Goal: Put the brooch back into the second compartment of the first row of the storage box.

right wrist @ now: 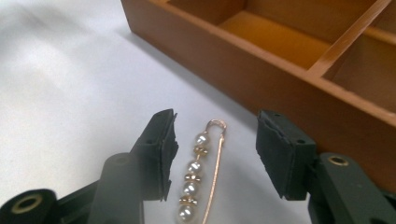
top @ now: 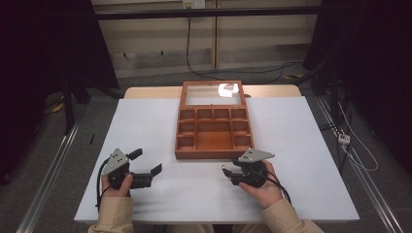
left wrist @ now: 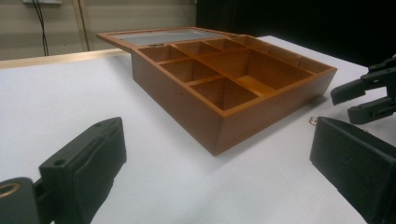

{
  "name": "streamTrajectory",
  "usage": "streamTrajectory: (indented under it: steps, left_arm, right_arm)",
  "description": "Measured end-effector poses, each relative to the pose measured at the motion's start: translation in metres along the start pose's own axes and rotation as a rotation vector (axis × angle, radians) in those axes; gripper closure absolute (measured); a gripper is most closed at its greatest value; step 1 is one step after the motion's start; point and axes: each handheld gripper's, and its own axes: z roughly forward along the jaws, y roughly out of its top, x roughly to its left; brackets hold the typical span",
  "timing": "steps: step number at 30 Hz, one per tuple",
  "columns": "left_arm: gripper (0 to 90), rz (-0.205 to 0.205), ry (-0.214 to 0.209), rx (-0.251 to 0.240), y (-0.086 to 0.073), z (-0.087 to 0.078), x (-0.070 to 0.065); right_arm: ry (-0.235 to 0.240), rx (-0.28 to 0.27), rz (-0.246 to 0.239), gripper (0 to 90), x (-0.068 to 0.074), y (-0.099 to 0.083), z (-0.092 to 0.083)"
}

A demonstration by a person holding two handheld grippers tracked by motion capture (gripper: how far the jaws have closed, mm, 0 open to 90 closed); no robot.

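A gold pin strung with pearls [right wrist: 192, 169] lies on the white table just in front of an open wooden compartment box [right wrist: 280, 79]. My right gripper [right wrist: 217, 151] straddles the pin; both black pads stand a little off it, one on each side, with nothing pressed. In the high view the right gripper [top: 227, 174] sits below the box's front wall [top: 214, 154]. My left gripper [top: 147, 161] rests at the table's lower left, its jaws wide open and empty. Seen from the left gripper [left wrist: 219, 158], the box [left wrist: 243, 121] stands ahead and the right gripper [left wrist: 348, 102] is at the far right.
The box's glass lid [top: 212, 93] lies folded back toward the table's far edge. The white tabletop [top: 145, 126] stretches to either side of the box. Metal rails and cables run along the floor beside the table.
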Motion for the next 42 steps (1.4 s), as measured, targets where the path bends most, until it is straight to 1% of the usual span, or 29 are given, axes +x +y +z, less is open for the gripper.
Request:
streamTrajectory:
  steps: [1,5,7,9,10,11,14,15,16,17,18,19,20,22,27,28,33,35,37,38,42]
  left_arm:
    - [3.4,-0.001,0.0,-0.001,0.0,0.0,0.0]
    - [3.4,0.0,-0.003,0.002,0.0,0.0,0.0]
    - [3.4,-0.002,-0.002,0.005,0.0,0.001,0.0]
    - [3.4,-0.001,-0.003,0.004,0.0,0.001,0.0]
    - [3.4,-0.001,-0.002,0.005,0.0,0.001,0.0]
    - [3.4,-0.002,-0.001,0.005,0.0,0.0,0.0]
    - [3.4,-0.004,0.003,0.009,-0.001,0.001,0.001]
    - [3.4,-0.004,0.002,0.011,-0.001,0.001,0.001]
    - [3.5,-0.005,0.002,0.01,-0.001,0.001,0.001]
    - [3.5,-0.003,0.002,0.007,-0.001,0.001,0.0]
    - [3.5,-0.003,0.002,0.007,-0.001,0.001,0.0]
    - [3.5,-0.004,0.003,0.007,-0.001,0.001,0.0]
    - [3.5,-0.003,0.003,0.007,-0.001,0.001,0.0]
    - [3.5,0.001,0.005,0.01,-0.001,0.0,0.0]
    - [3.5,0.001,0.008,0.004,0.0,-0.001,0.001]
    - [3.5,-0.002,0.006,0.002,0.0,-0.001,0.001]
    - [3.5,-0.004,0.0,-0.006,0.0,0.0,0.0]
    - [3.5,-0.003,0.0,-0.006,0.0,0.0,0.0]
    - [3.5,-0.003,0.0,-0.005,0.0,0.0,0.0]
    - [3.5,-0.004,0.001,-0.006,0.0,0.0,0.0]
    - [3.5,-0.003,0.002,-0.006,0.0,0.0,0.0]
  right_arm:
    - [0.004,0.016,-0.001,52.6,0.001,0.0,0.002]
    - [-0.007,0.065,-0.009,54.3,0.002,-0.002,0.006]
    - [-0.012,0.074,-0.012,55.0,0.002,-0.002,0.007]
    - [-0.018,0.11,-0.027,56.3,0.004,-0.004,0.011]
    - [-0.018,0.11,-0.027,56.3,0.004,-0.004,0.011]
    - [-0.026,0.108,-0.037,57.6,0.005,-0.005,0.011]
    - [-0.042,0.116,-0.026,63.2,0.006,-0.005,0.01]
    - [-0.042,0.116,-0.026,63.2,0.006,-0.005,0.01]
    - [-0.038,0.121,-0.036,70.0,0.007,-0.004,0.01]
    - [-0.03,0.122,-0.033,73.3,0.007,-0.004,0.01]
    - [-0.03,0.122,-0.033,73.3,0.007,-0.004,0.01]
    - [-0.025,0.123,-0.036,80.6,0.006,-0.004,0.01]
    - [-0.017,0.124,-0.032,80.7,0.006,-0.004,0.009]
    - [-0.005,0.122,-0.003,80.9,0.003,-0.005,0.009]
    - [0.003,0.121,0.002,81.1,0.002,-0.004,0.009]
    - [0.013,0.121,0.01,81.1,0.0,-0.004,0.009]
    - [0.033,0.116,0.026,81.1,-0.004,-0.003,0.007]
    - [0.052,0.1,0.044,81.1,-0.008,-0.001,0.003]
    - [0.058,0.094,0.05,81.1,-0.009,0.0,0.001]
    - [0.074,0.085,0.057,81.1,-0.011,0.002,-0.002]
    - [0.093,0.07,0.067,81.0,-0.014,0.006,-0.006]
